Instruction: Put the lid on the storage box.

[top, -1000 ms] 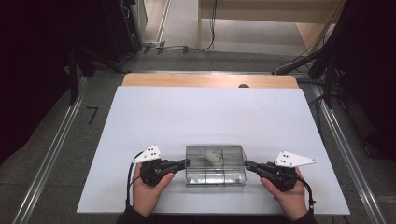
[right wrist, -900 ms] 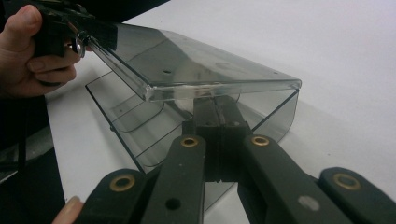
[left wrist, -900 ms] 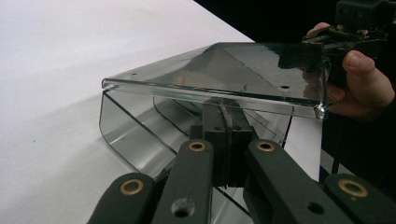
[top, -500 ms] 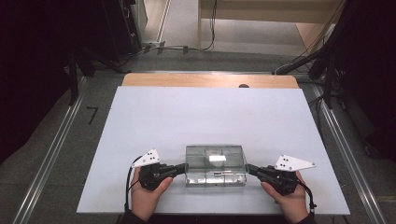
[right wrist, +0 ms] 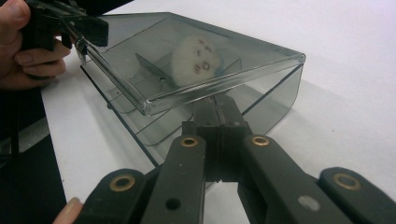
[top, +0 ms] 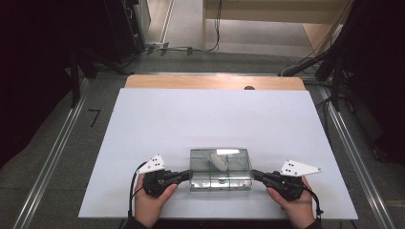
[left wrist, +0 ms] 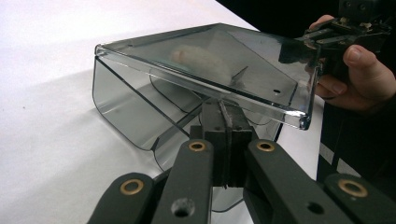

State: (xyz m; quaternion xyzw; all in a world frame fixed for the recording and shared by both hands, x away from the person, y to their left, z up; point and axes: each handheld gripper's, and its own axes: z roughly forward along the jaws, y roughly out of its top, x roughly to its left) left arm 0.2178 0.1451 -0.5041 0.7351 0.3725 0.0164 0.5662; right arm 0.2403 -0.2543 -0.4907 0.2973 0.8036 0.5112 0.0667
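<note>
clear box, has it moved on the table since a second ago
No. The clear box sits at the same spot near the table's front edge, between the left gripper and right gripper.

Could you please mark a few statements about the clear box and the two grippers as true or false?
1. The clear plastic box sits near the person's edge of the white table. True.
2. The left gripper hangs open, well away from the box. False: its jaws are shut at the box's left end.
3. The right gripper is shut at the box's right end. True.
4. The box has no lid. False: a clear lid covers it.
5. A small white thing lies inside the box. True.
</note>
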